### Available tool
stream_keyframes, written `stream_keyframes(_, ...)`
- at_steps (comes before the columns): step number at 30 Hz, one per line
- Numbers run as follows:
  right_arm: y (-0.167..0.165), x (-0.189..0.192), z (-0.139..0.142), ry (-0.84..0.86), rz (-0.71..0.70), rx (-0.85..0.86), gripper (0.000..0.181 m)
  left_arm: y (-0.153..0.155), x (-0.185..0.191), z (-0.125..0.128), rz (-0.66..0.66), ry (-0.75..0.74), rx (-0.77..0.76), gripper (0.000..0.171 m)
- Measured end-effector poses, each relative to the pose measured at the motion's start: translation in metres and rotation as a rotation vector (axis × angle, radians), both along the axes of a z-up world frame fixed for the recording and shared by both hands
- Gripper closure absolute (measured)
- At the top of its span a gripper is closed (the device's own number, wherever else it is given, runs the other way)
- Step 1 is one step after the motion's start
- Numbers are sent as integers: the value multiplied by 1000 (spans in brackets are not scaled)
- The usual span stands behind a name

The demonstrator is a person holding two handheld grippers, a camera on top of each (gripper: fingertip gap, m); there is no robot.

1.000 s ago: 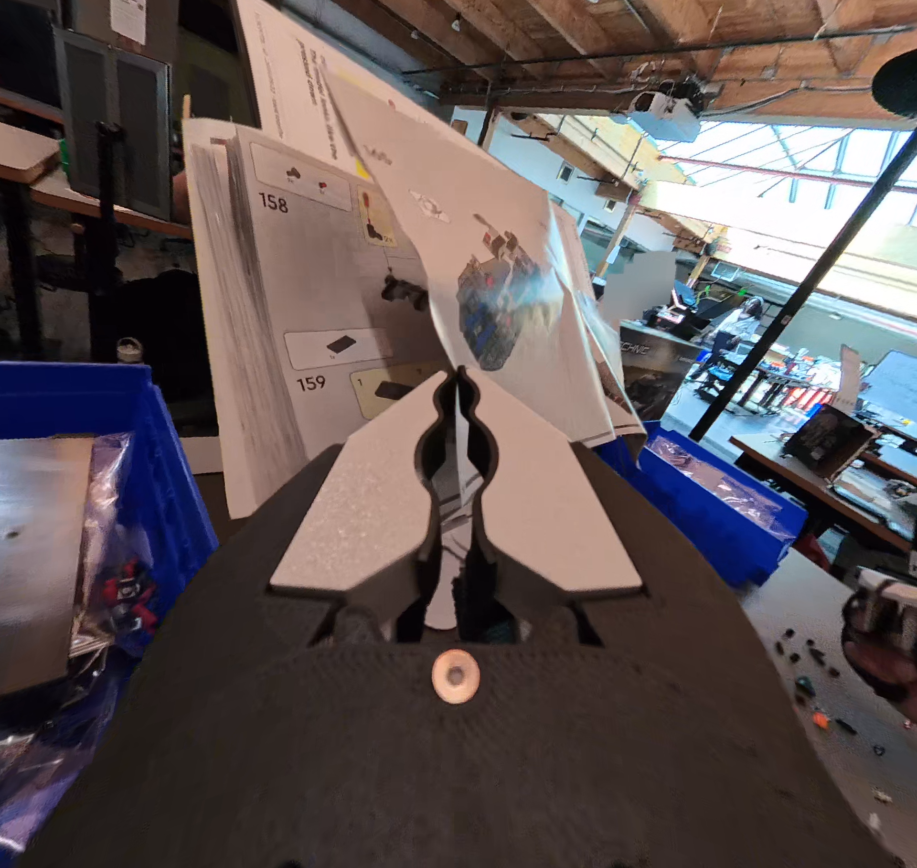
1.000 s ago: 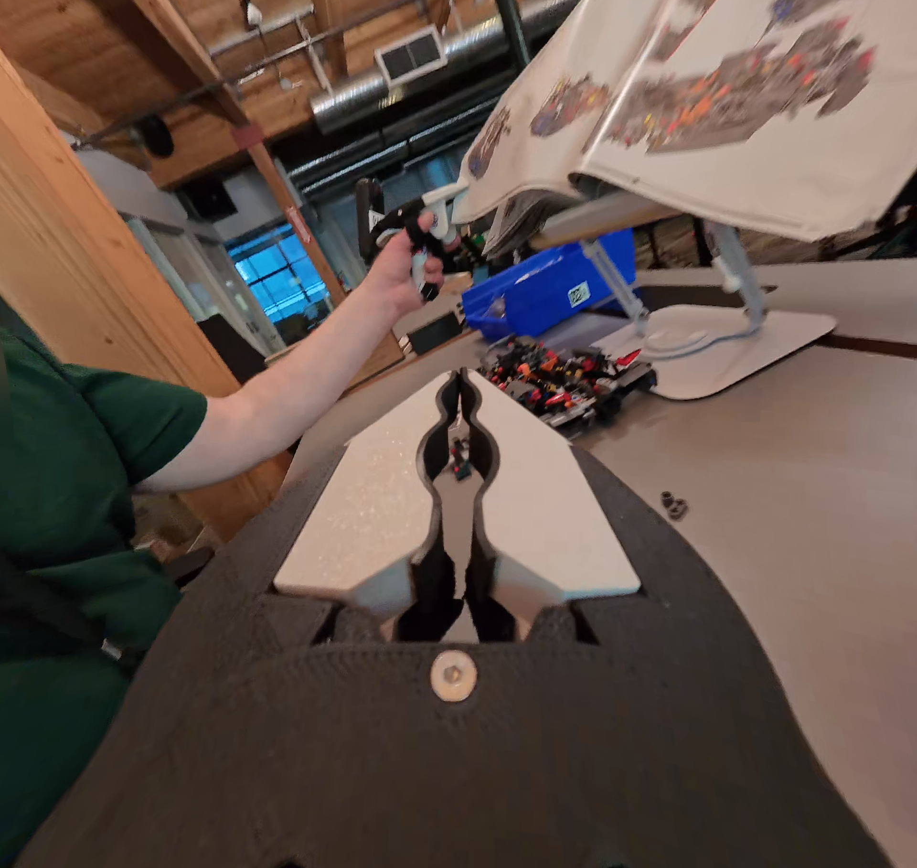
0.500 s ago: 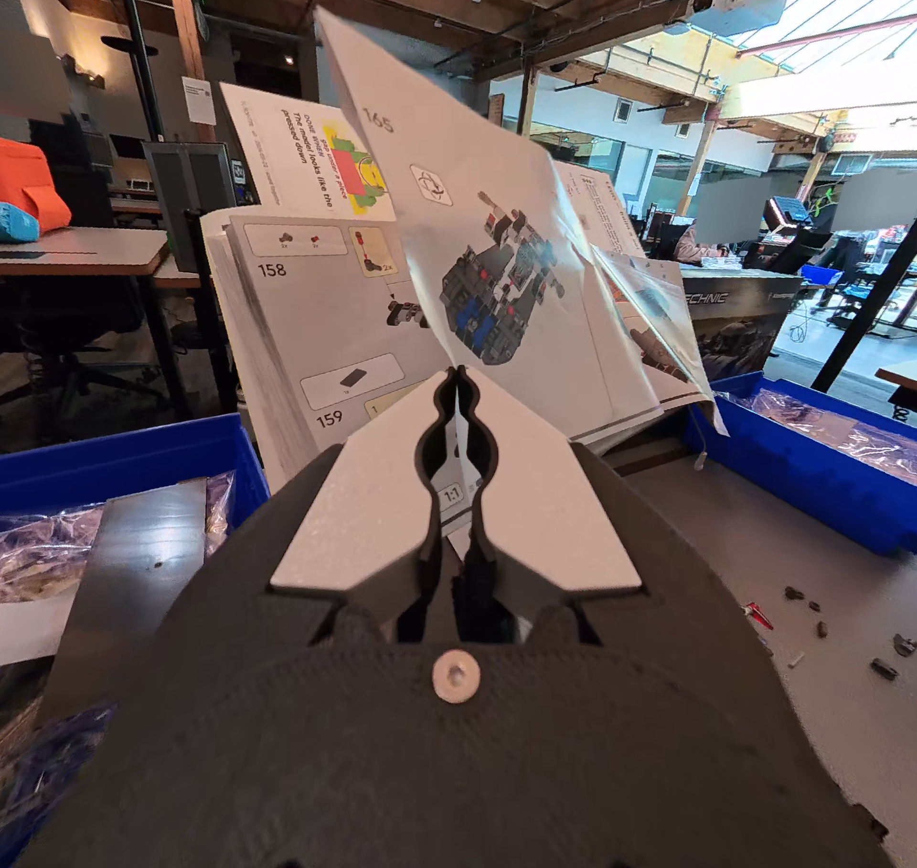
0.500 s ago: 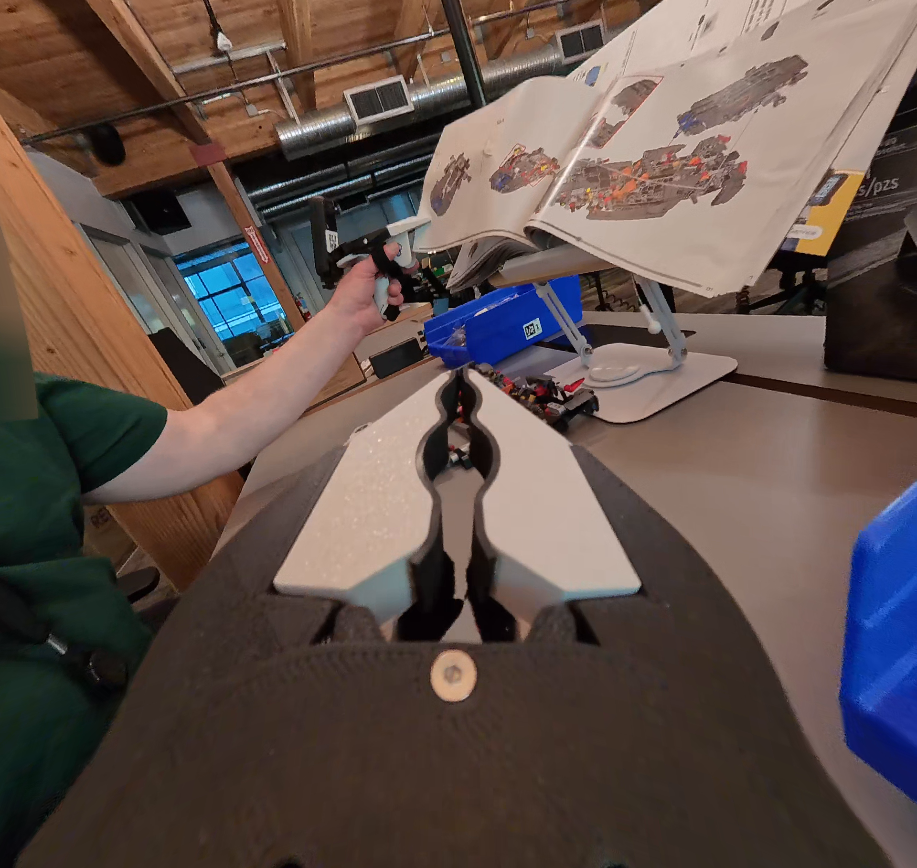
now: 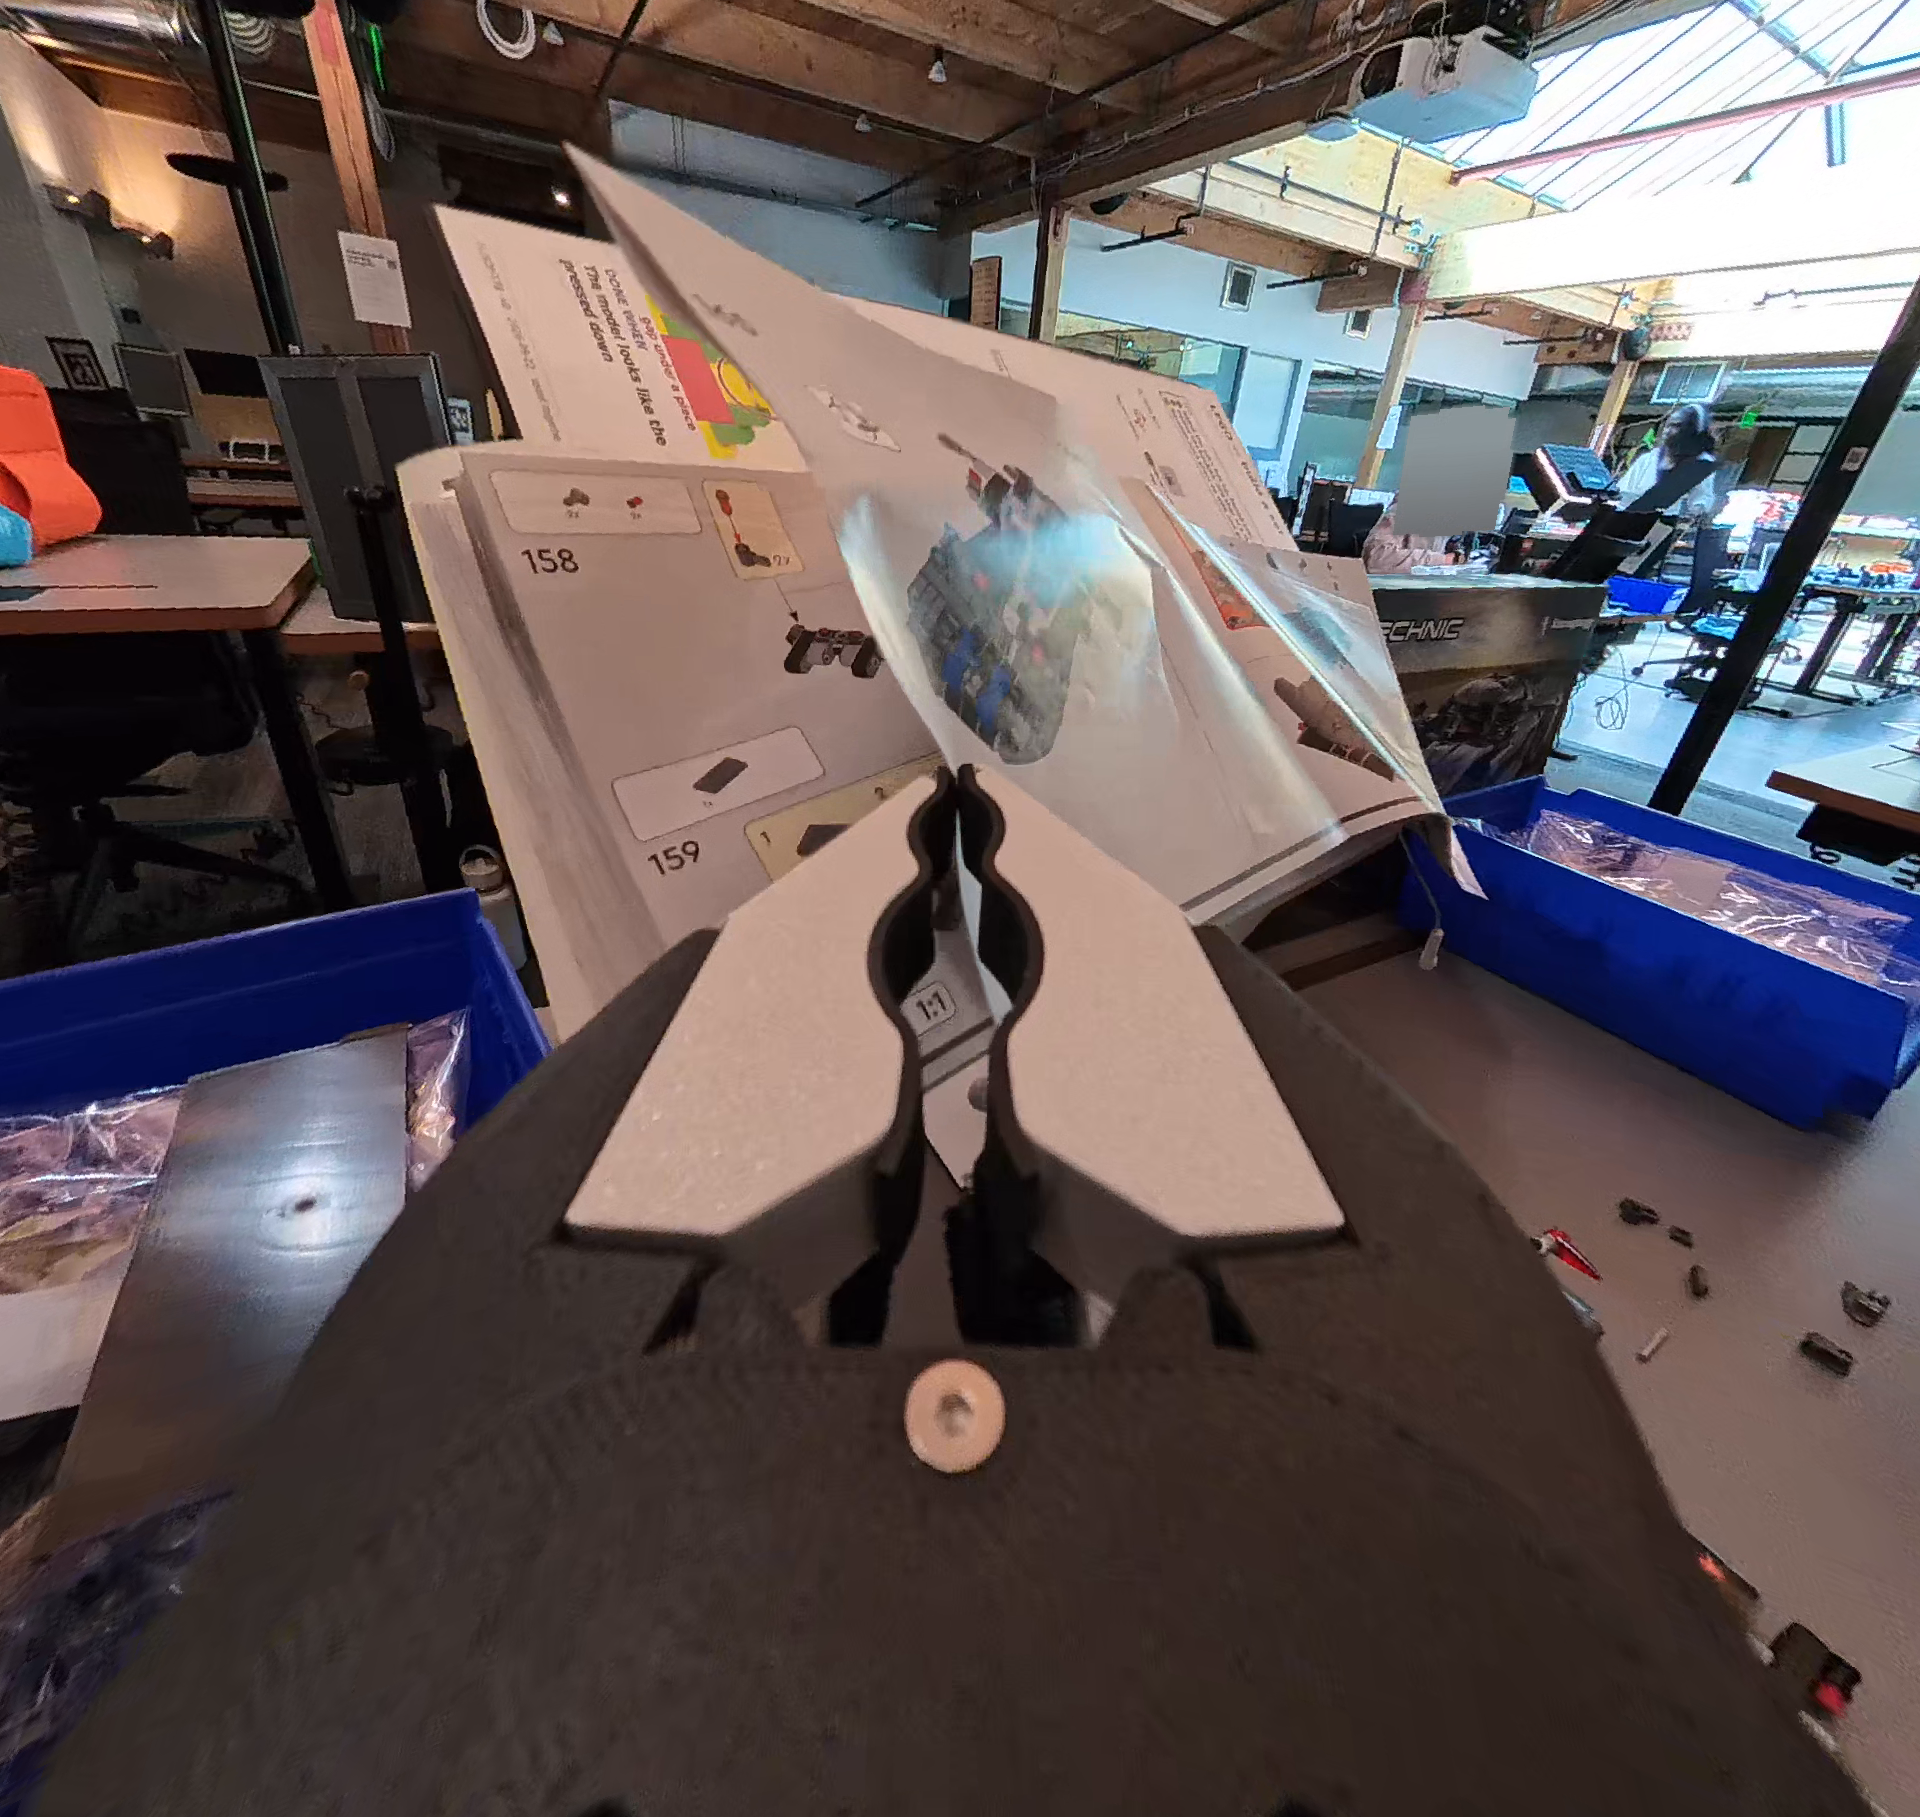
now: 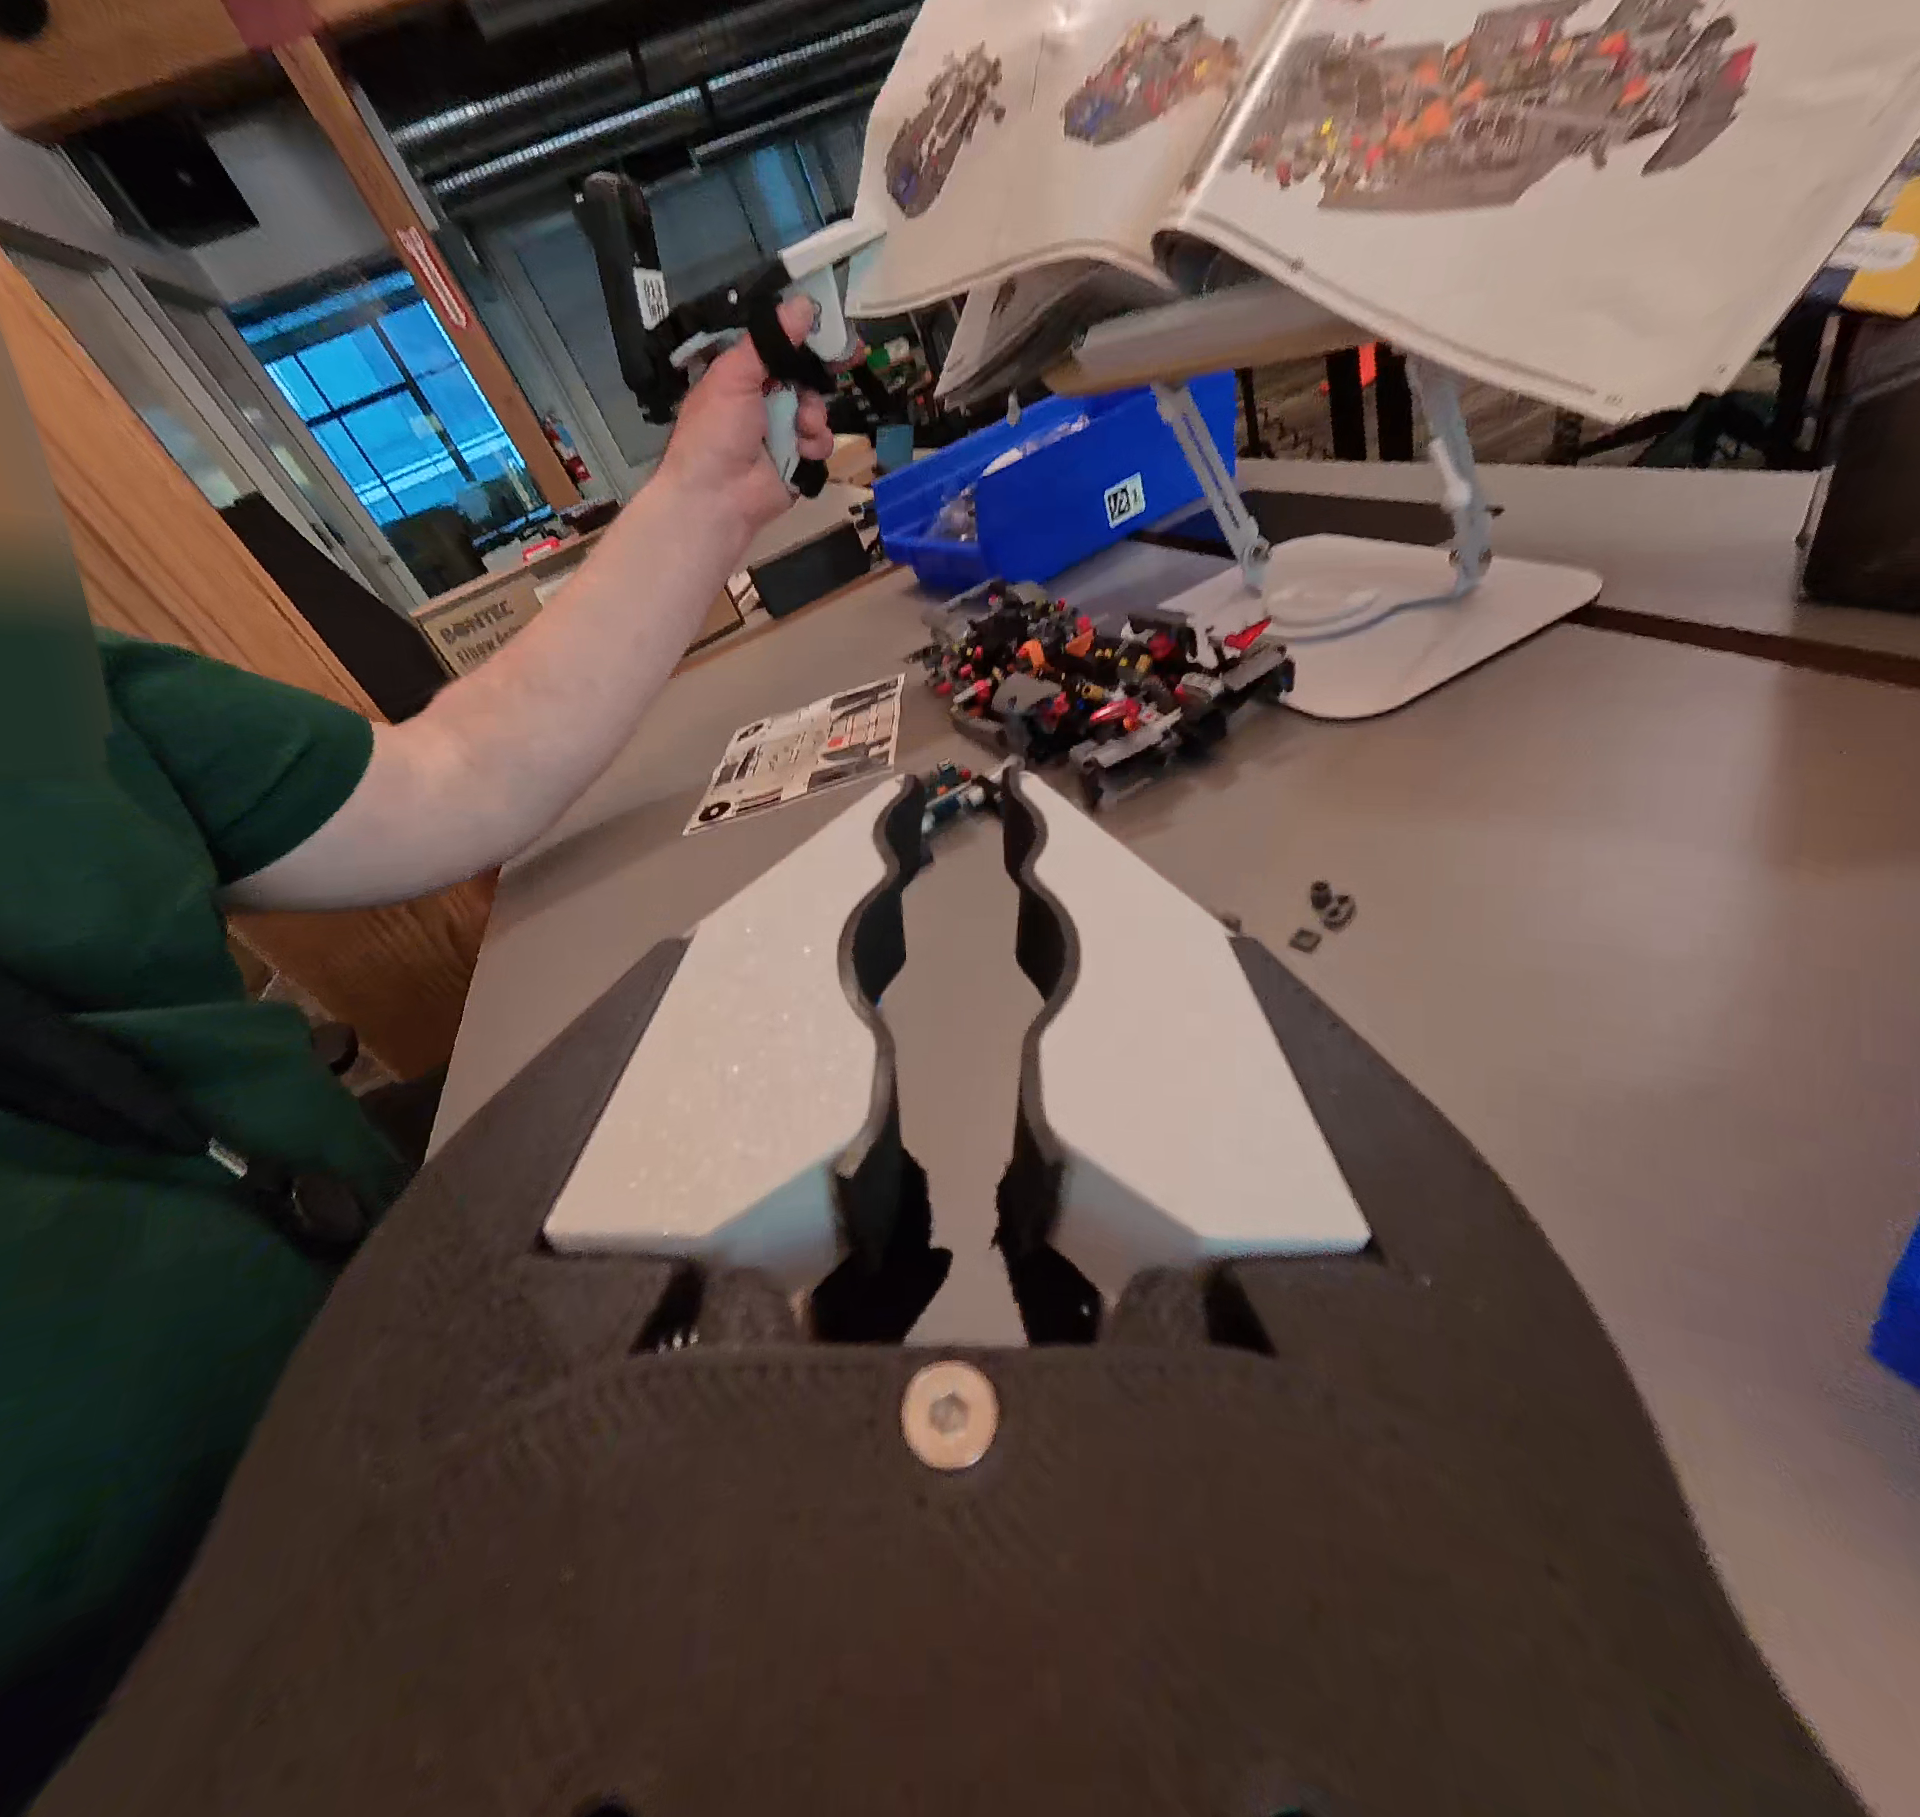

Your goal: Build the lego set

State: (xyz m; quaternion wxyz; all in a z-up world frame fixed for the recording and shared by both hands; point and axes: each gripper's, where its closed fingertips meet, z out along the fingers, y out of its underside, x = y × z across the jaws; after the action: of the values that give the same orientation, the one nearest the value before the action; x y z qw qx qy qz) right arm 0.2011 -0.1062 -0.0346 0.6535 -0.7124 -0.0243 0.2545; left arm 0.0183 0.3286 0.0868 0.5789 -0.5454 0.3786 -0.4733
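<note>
- The left gripper [image 5: 957,780], two white wedge-shaped fingers on a black printed body, is closed to a hairline at its tips and pinches the lower edge of a glossy white paper page [image 5: 997,562] of the instruction booklet [image 5: 665,645].
- That page stands lifted and curled, rising up and away from the tips, with its free corner tilted to the left over the open spread.
- The thick booklet leans on a white metal book stand [image 6: 1444,614]; blue plastic bins [image 5: 1662,946] sit to either side of it.
- The right gripper [image 6: 956,796], of the same white-and-black build, is parted by a narrow gap and holds nothing; it hovers low over the grey table [image 6: 1558,936].
- The partly built lego model [image 6: 1101,676], a dark, long body with red and orange pieces, lies on the table just in front of the stand's base, ahead of the right gripper and slightly to its right, its long axis running across that view.
- The right gripper is judged nearer to the model; the left one is up at the booklet and occupied.
- A printed sticker sheet [image 6: 805,754] lies flat to the left of the model, and small dark loose pieces [image 6: 1325,910] lie to the right of the right gripper.
</note>
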Motion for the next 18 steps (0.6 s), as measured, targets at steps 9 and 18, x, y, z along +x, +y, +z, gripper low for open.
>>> stream_keyframes(9,-8,-22,-25,-20,8,-104,167,4,7,-16,-21,-4,-31,171)
stream_keyframes(18,12,-79,-66,-164,155,-277,163,14,0,-20,19,11,-25,171)
